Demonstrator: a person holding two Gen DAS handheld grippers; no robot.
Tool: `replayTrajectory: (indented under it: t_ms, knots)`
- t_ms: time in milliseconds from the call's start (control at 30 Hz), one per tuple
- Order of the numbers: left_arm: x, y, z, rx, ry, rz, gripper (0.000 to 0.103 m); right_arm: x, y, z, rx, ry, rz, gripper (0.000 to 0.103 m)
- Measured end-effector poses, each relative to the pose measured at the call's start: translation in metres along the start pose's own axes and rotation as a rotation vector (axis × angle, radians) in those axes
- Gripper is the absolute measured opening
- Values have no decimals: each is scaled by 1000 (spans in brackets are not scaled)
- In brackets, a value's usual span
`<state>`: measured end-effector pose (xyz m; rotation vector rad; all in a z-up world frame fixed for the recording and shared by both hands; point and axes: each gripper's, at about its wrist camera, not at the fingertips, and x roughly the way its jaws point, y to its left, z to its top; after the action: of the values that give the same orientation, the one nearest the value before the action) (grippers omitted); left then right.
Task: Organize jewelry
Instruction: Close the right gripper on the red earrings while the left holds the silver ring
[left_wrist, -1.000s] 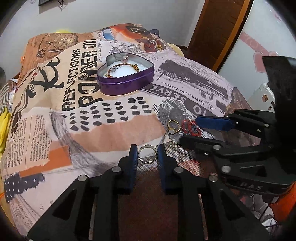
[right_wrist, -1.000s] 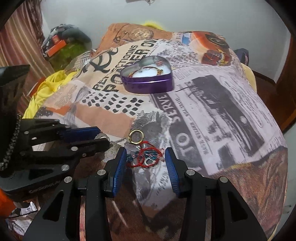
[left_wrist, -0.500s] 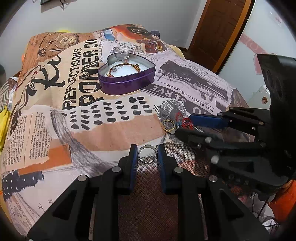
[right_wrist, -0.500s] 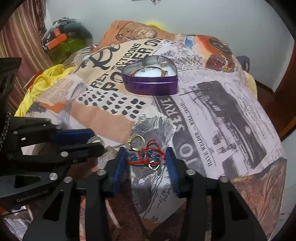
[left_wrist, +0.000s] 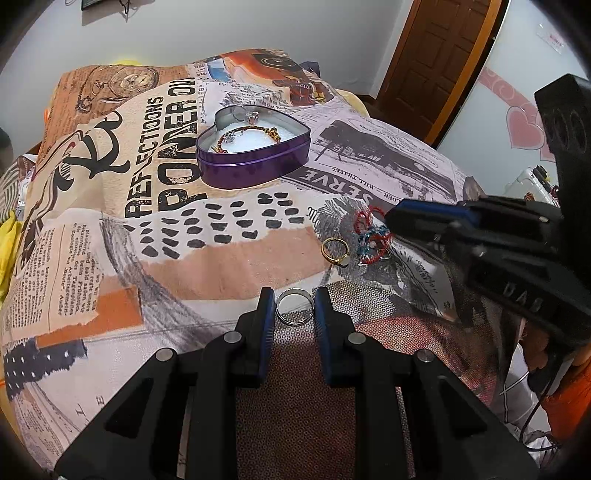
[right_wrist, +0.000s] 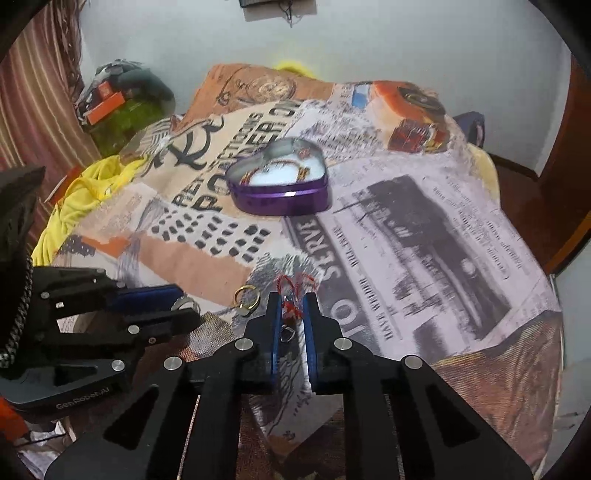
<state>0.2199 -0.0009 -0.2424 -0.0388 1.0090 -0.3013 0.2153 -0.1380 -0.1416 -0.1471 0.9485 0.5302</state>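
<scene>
A purple heart-shaped tin (left_wrist: 255, 155) with a beaded bracelet (left_wrist: 246, 133) inside sits on the printed blanket; it also shows in the right wrist view (right_wrist: 280, 192). My left gripper (left_wrist: 294, 308) is shut on a silver ring (left_wrist: 294, 311) near the blanket's front. A gold ring (left_wrist: 335, 250) lies beyond it, also seen in the right wrist view (right_wrist: 246, 297). My right gripper (right_wrist: 292, 314) is shut on a red and blue string bracelet (right_wrist: 291, 308), which also shows in the left wrist view (left_wrist: 371, 236).
The blanket (left_wrist: 110, 221) drapes over a raised surface and drops off at the sides. A wooden door (left_wrist: 436, 55) stands at the back right. Yellow cloth (right_wrist: 85, 195) and a cluttered bag (right_wrist: 122, 107) lie to the left.
My right gripper has closed its fingers on the red and blue string bracelet. My left gripper has stayed shut on the silver ring.
</scene>
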Motion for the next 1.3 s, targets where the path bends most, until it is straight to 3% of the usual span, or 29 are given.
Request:
replayTrajectory:
  t_ms: [133,267,567,633,767,1167,1300]
  knots:
    - [0,0,0,-1,-1,-1,21,1,-9,3,25,25,-3,11]
    - [0,0,0,-4,-2,-6,21,9,-13,3,52,55,17,27]
    - [1,2,1,-10,-3,-14,21,31,3,4,-14,69,13,27]
    - [1,1,1,-10,-3,-15,21,33,3,5,-16,59,12,26]
    - [1,1,1,-8,-3,-11,21,33,3,6,-6,59,62,6]
    - [-11,11,4,-52,-23,11,21,-12,7,16,-26,-53,13,4]
    - [-21,14,4,-57,-44,21,21,-16,3,20,-16,-35,13,5]
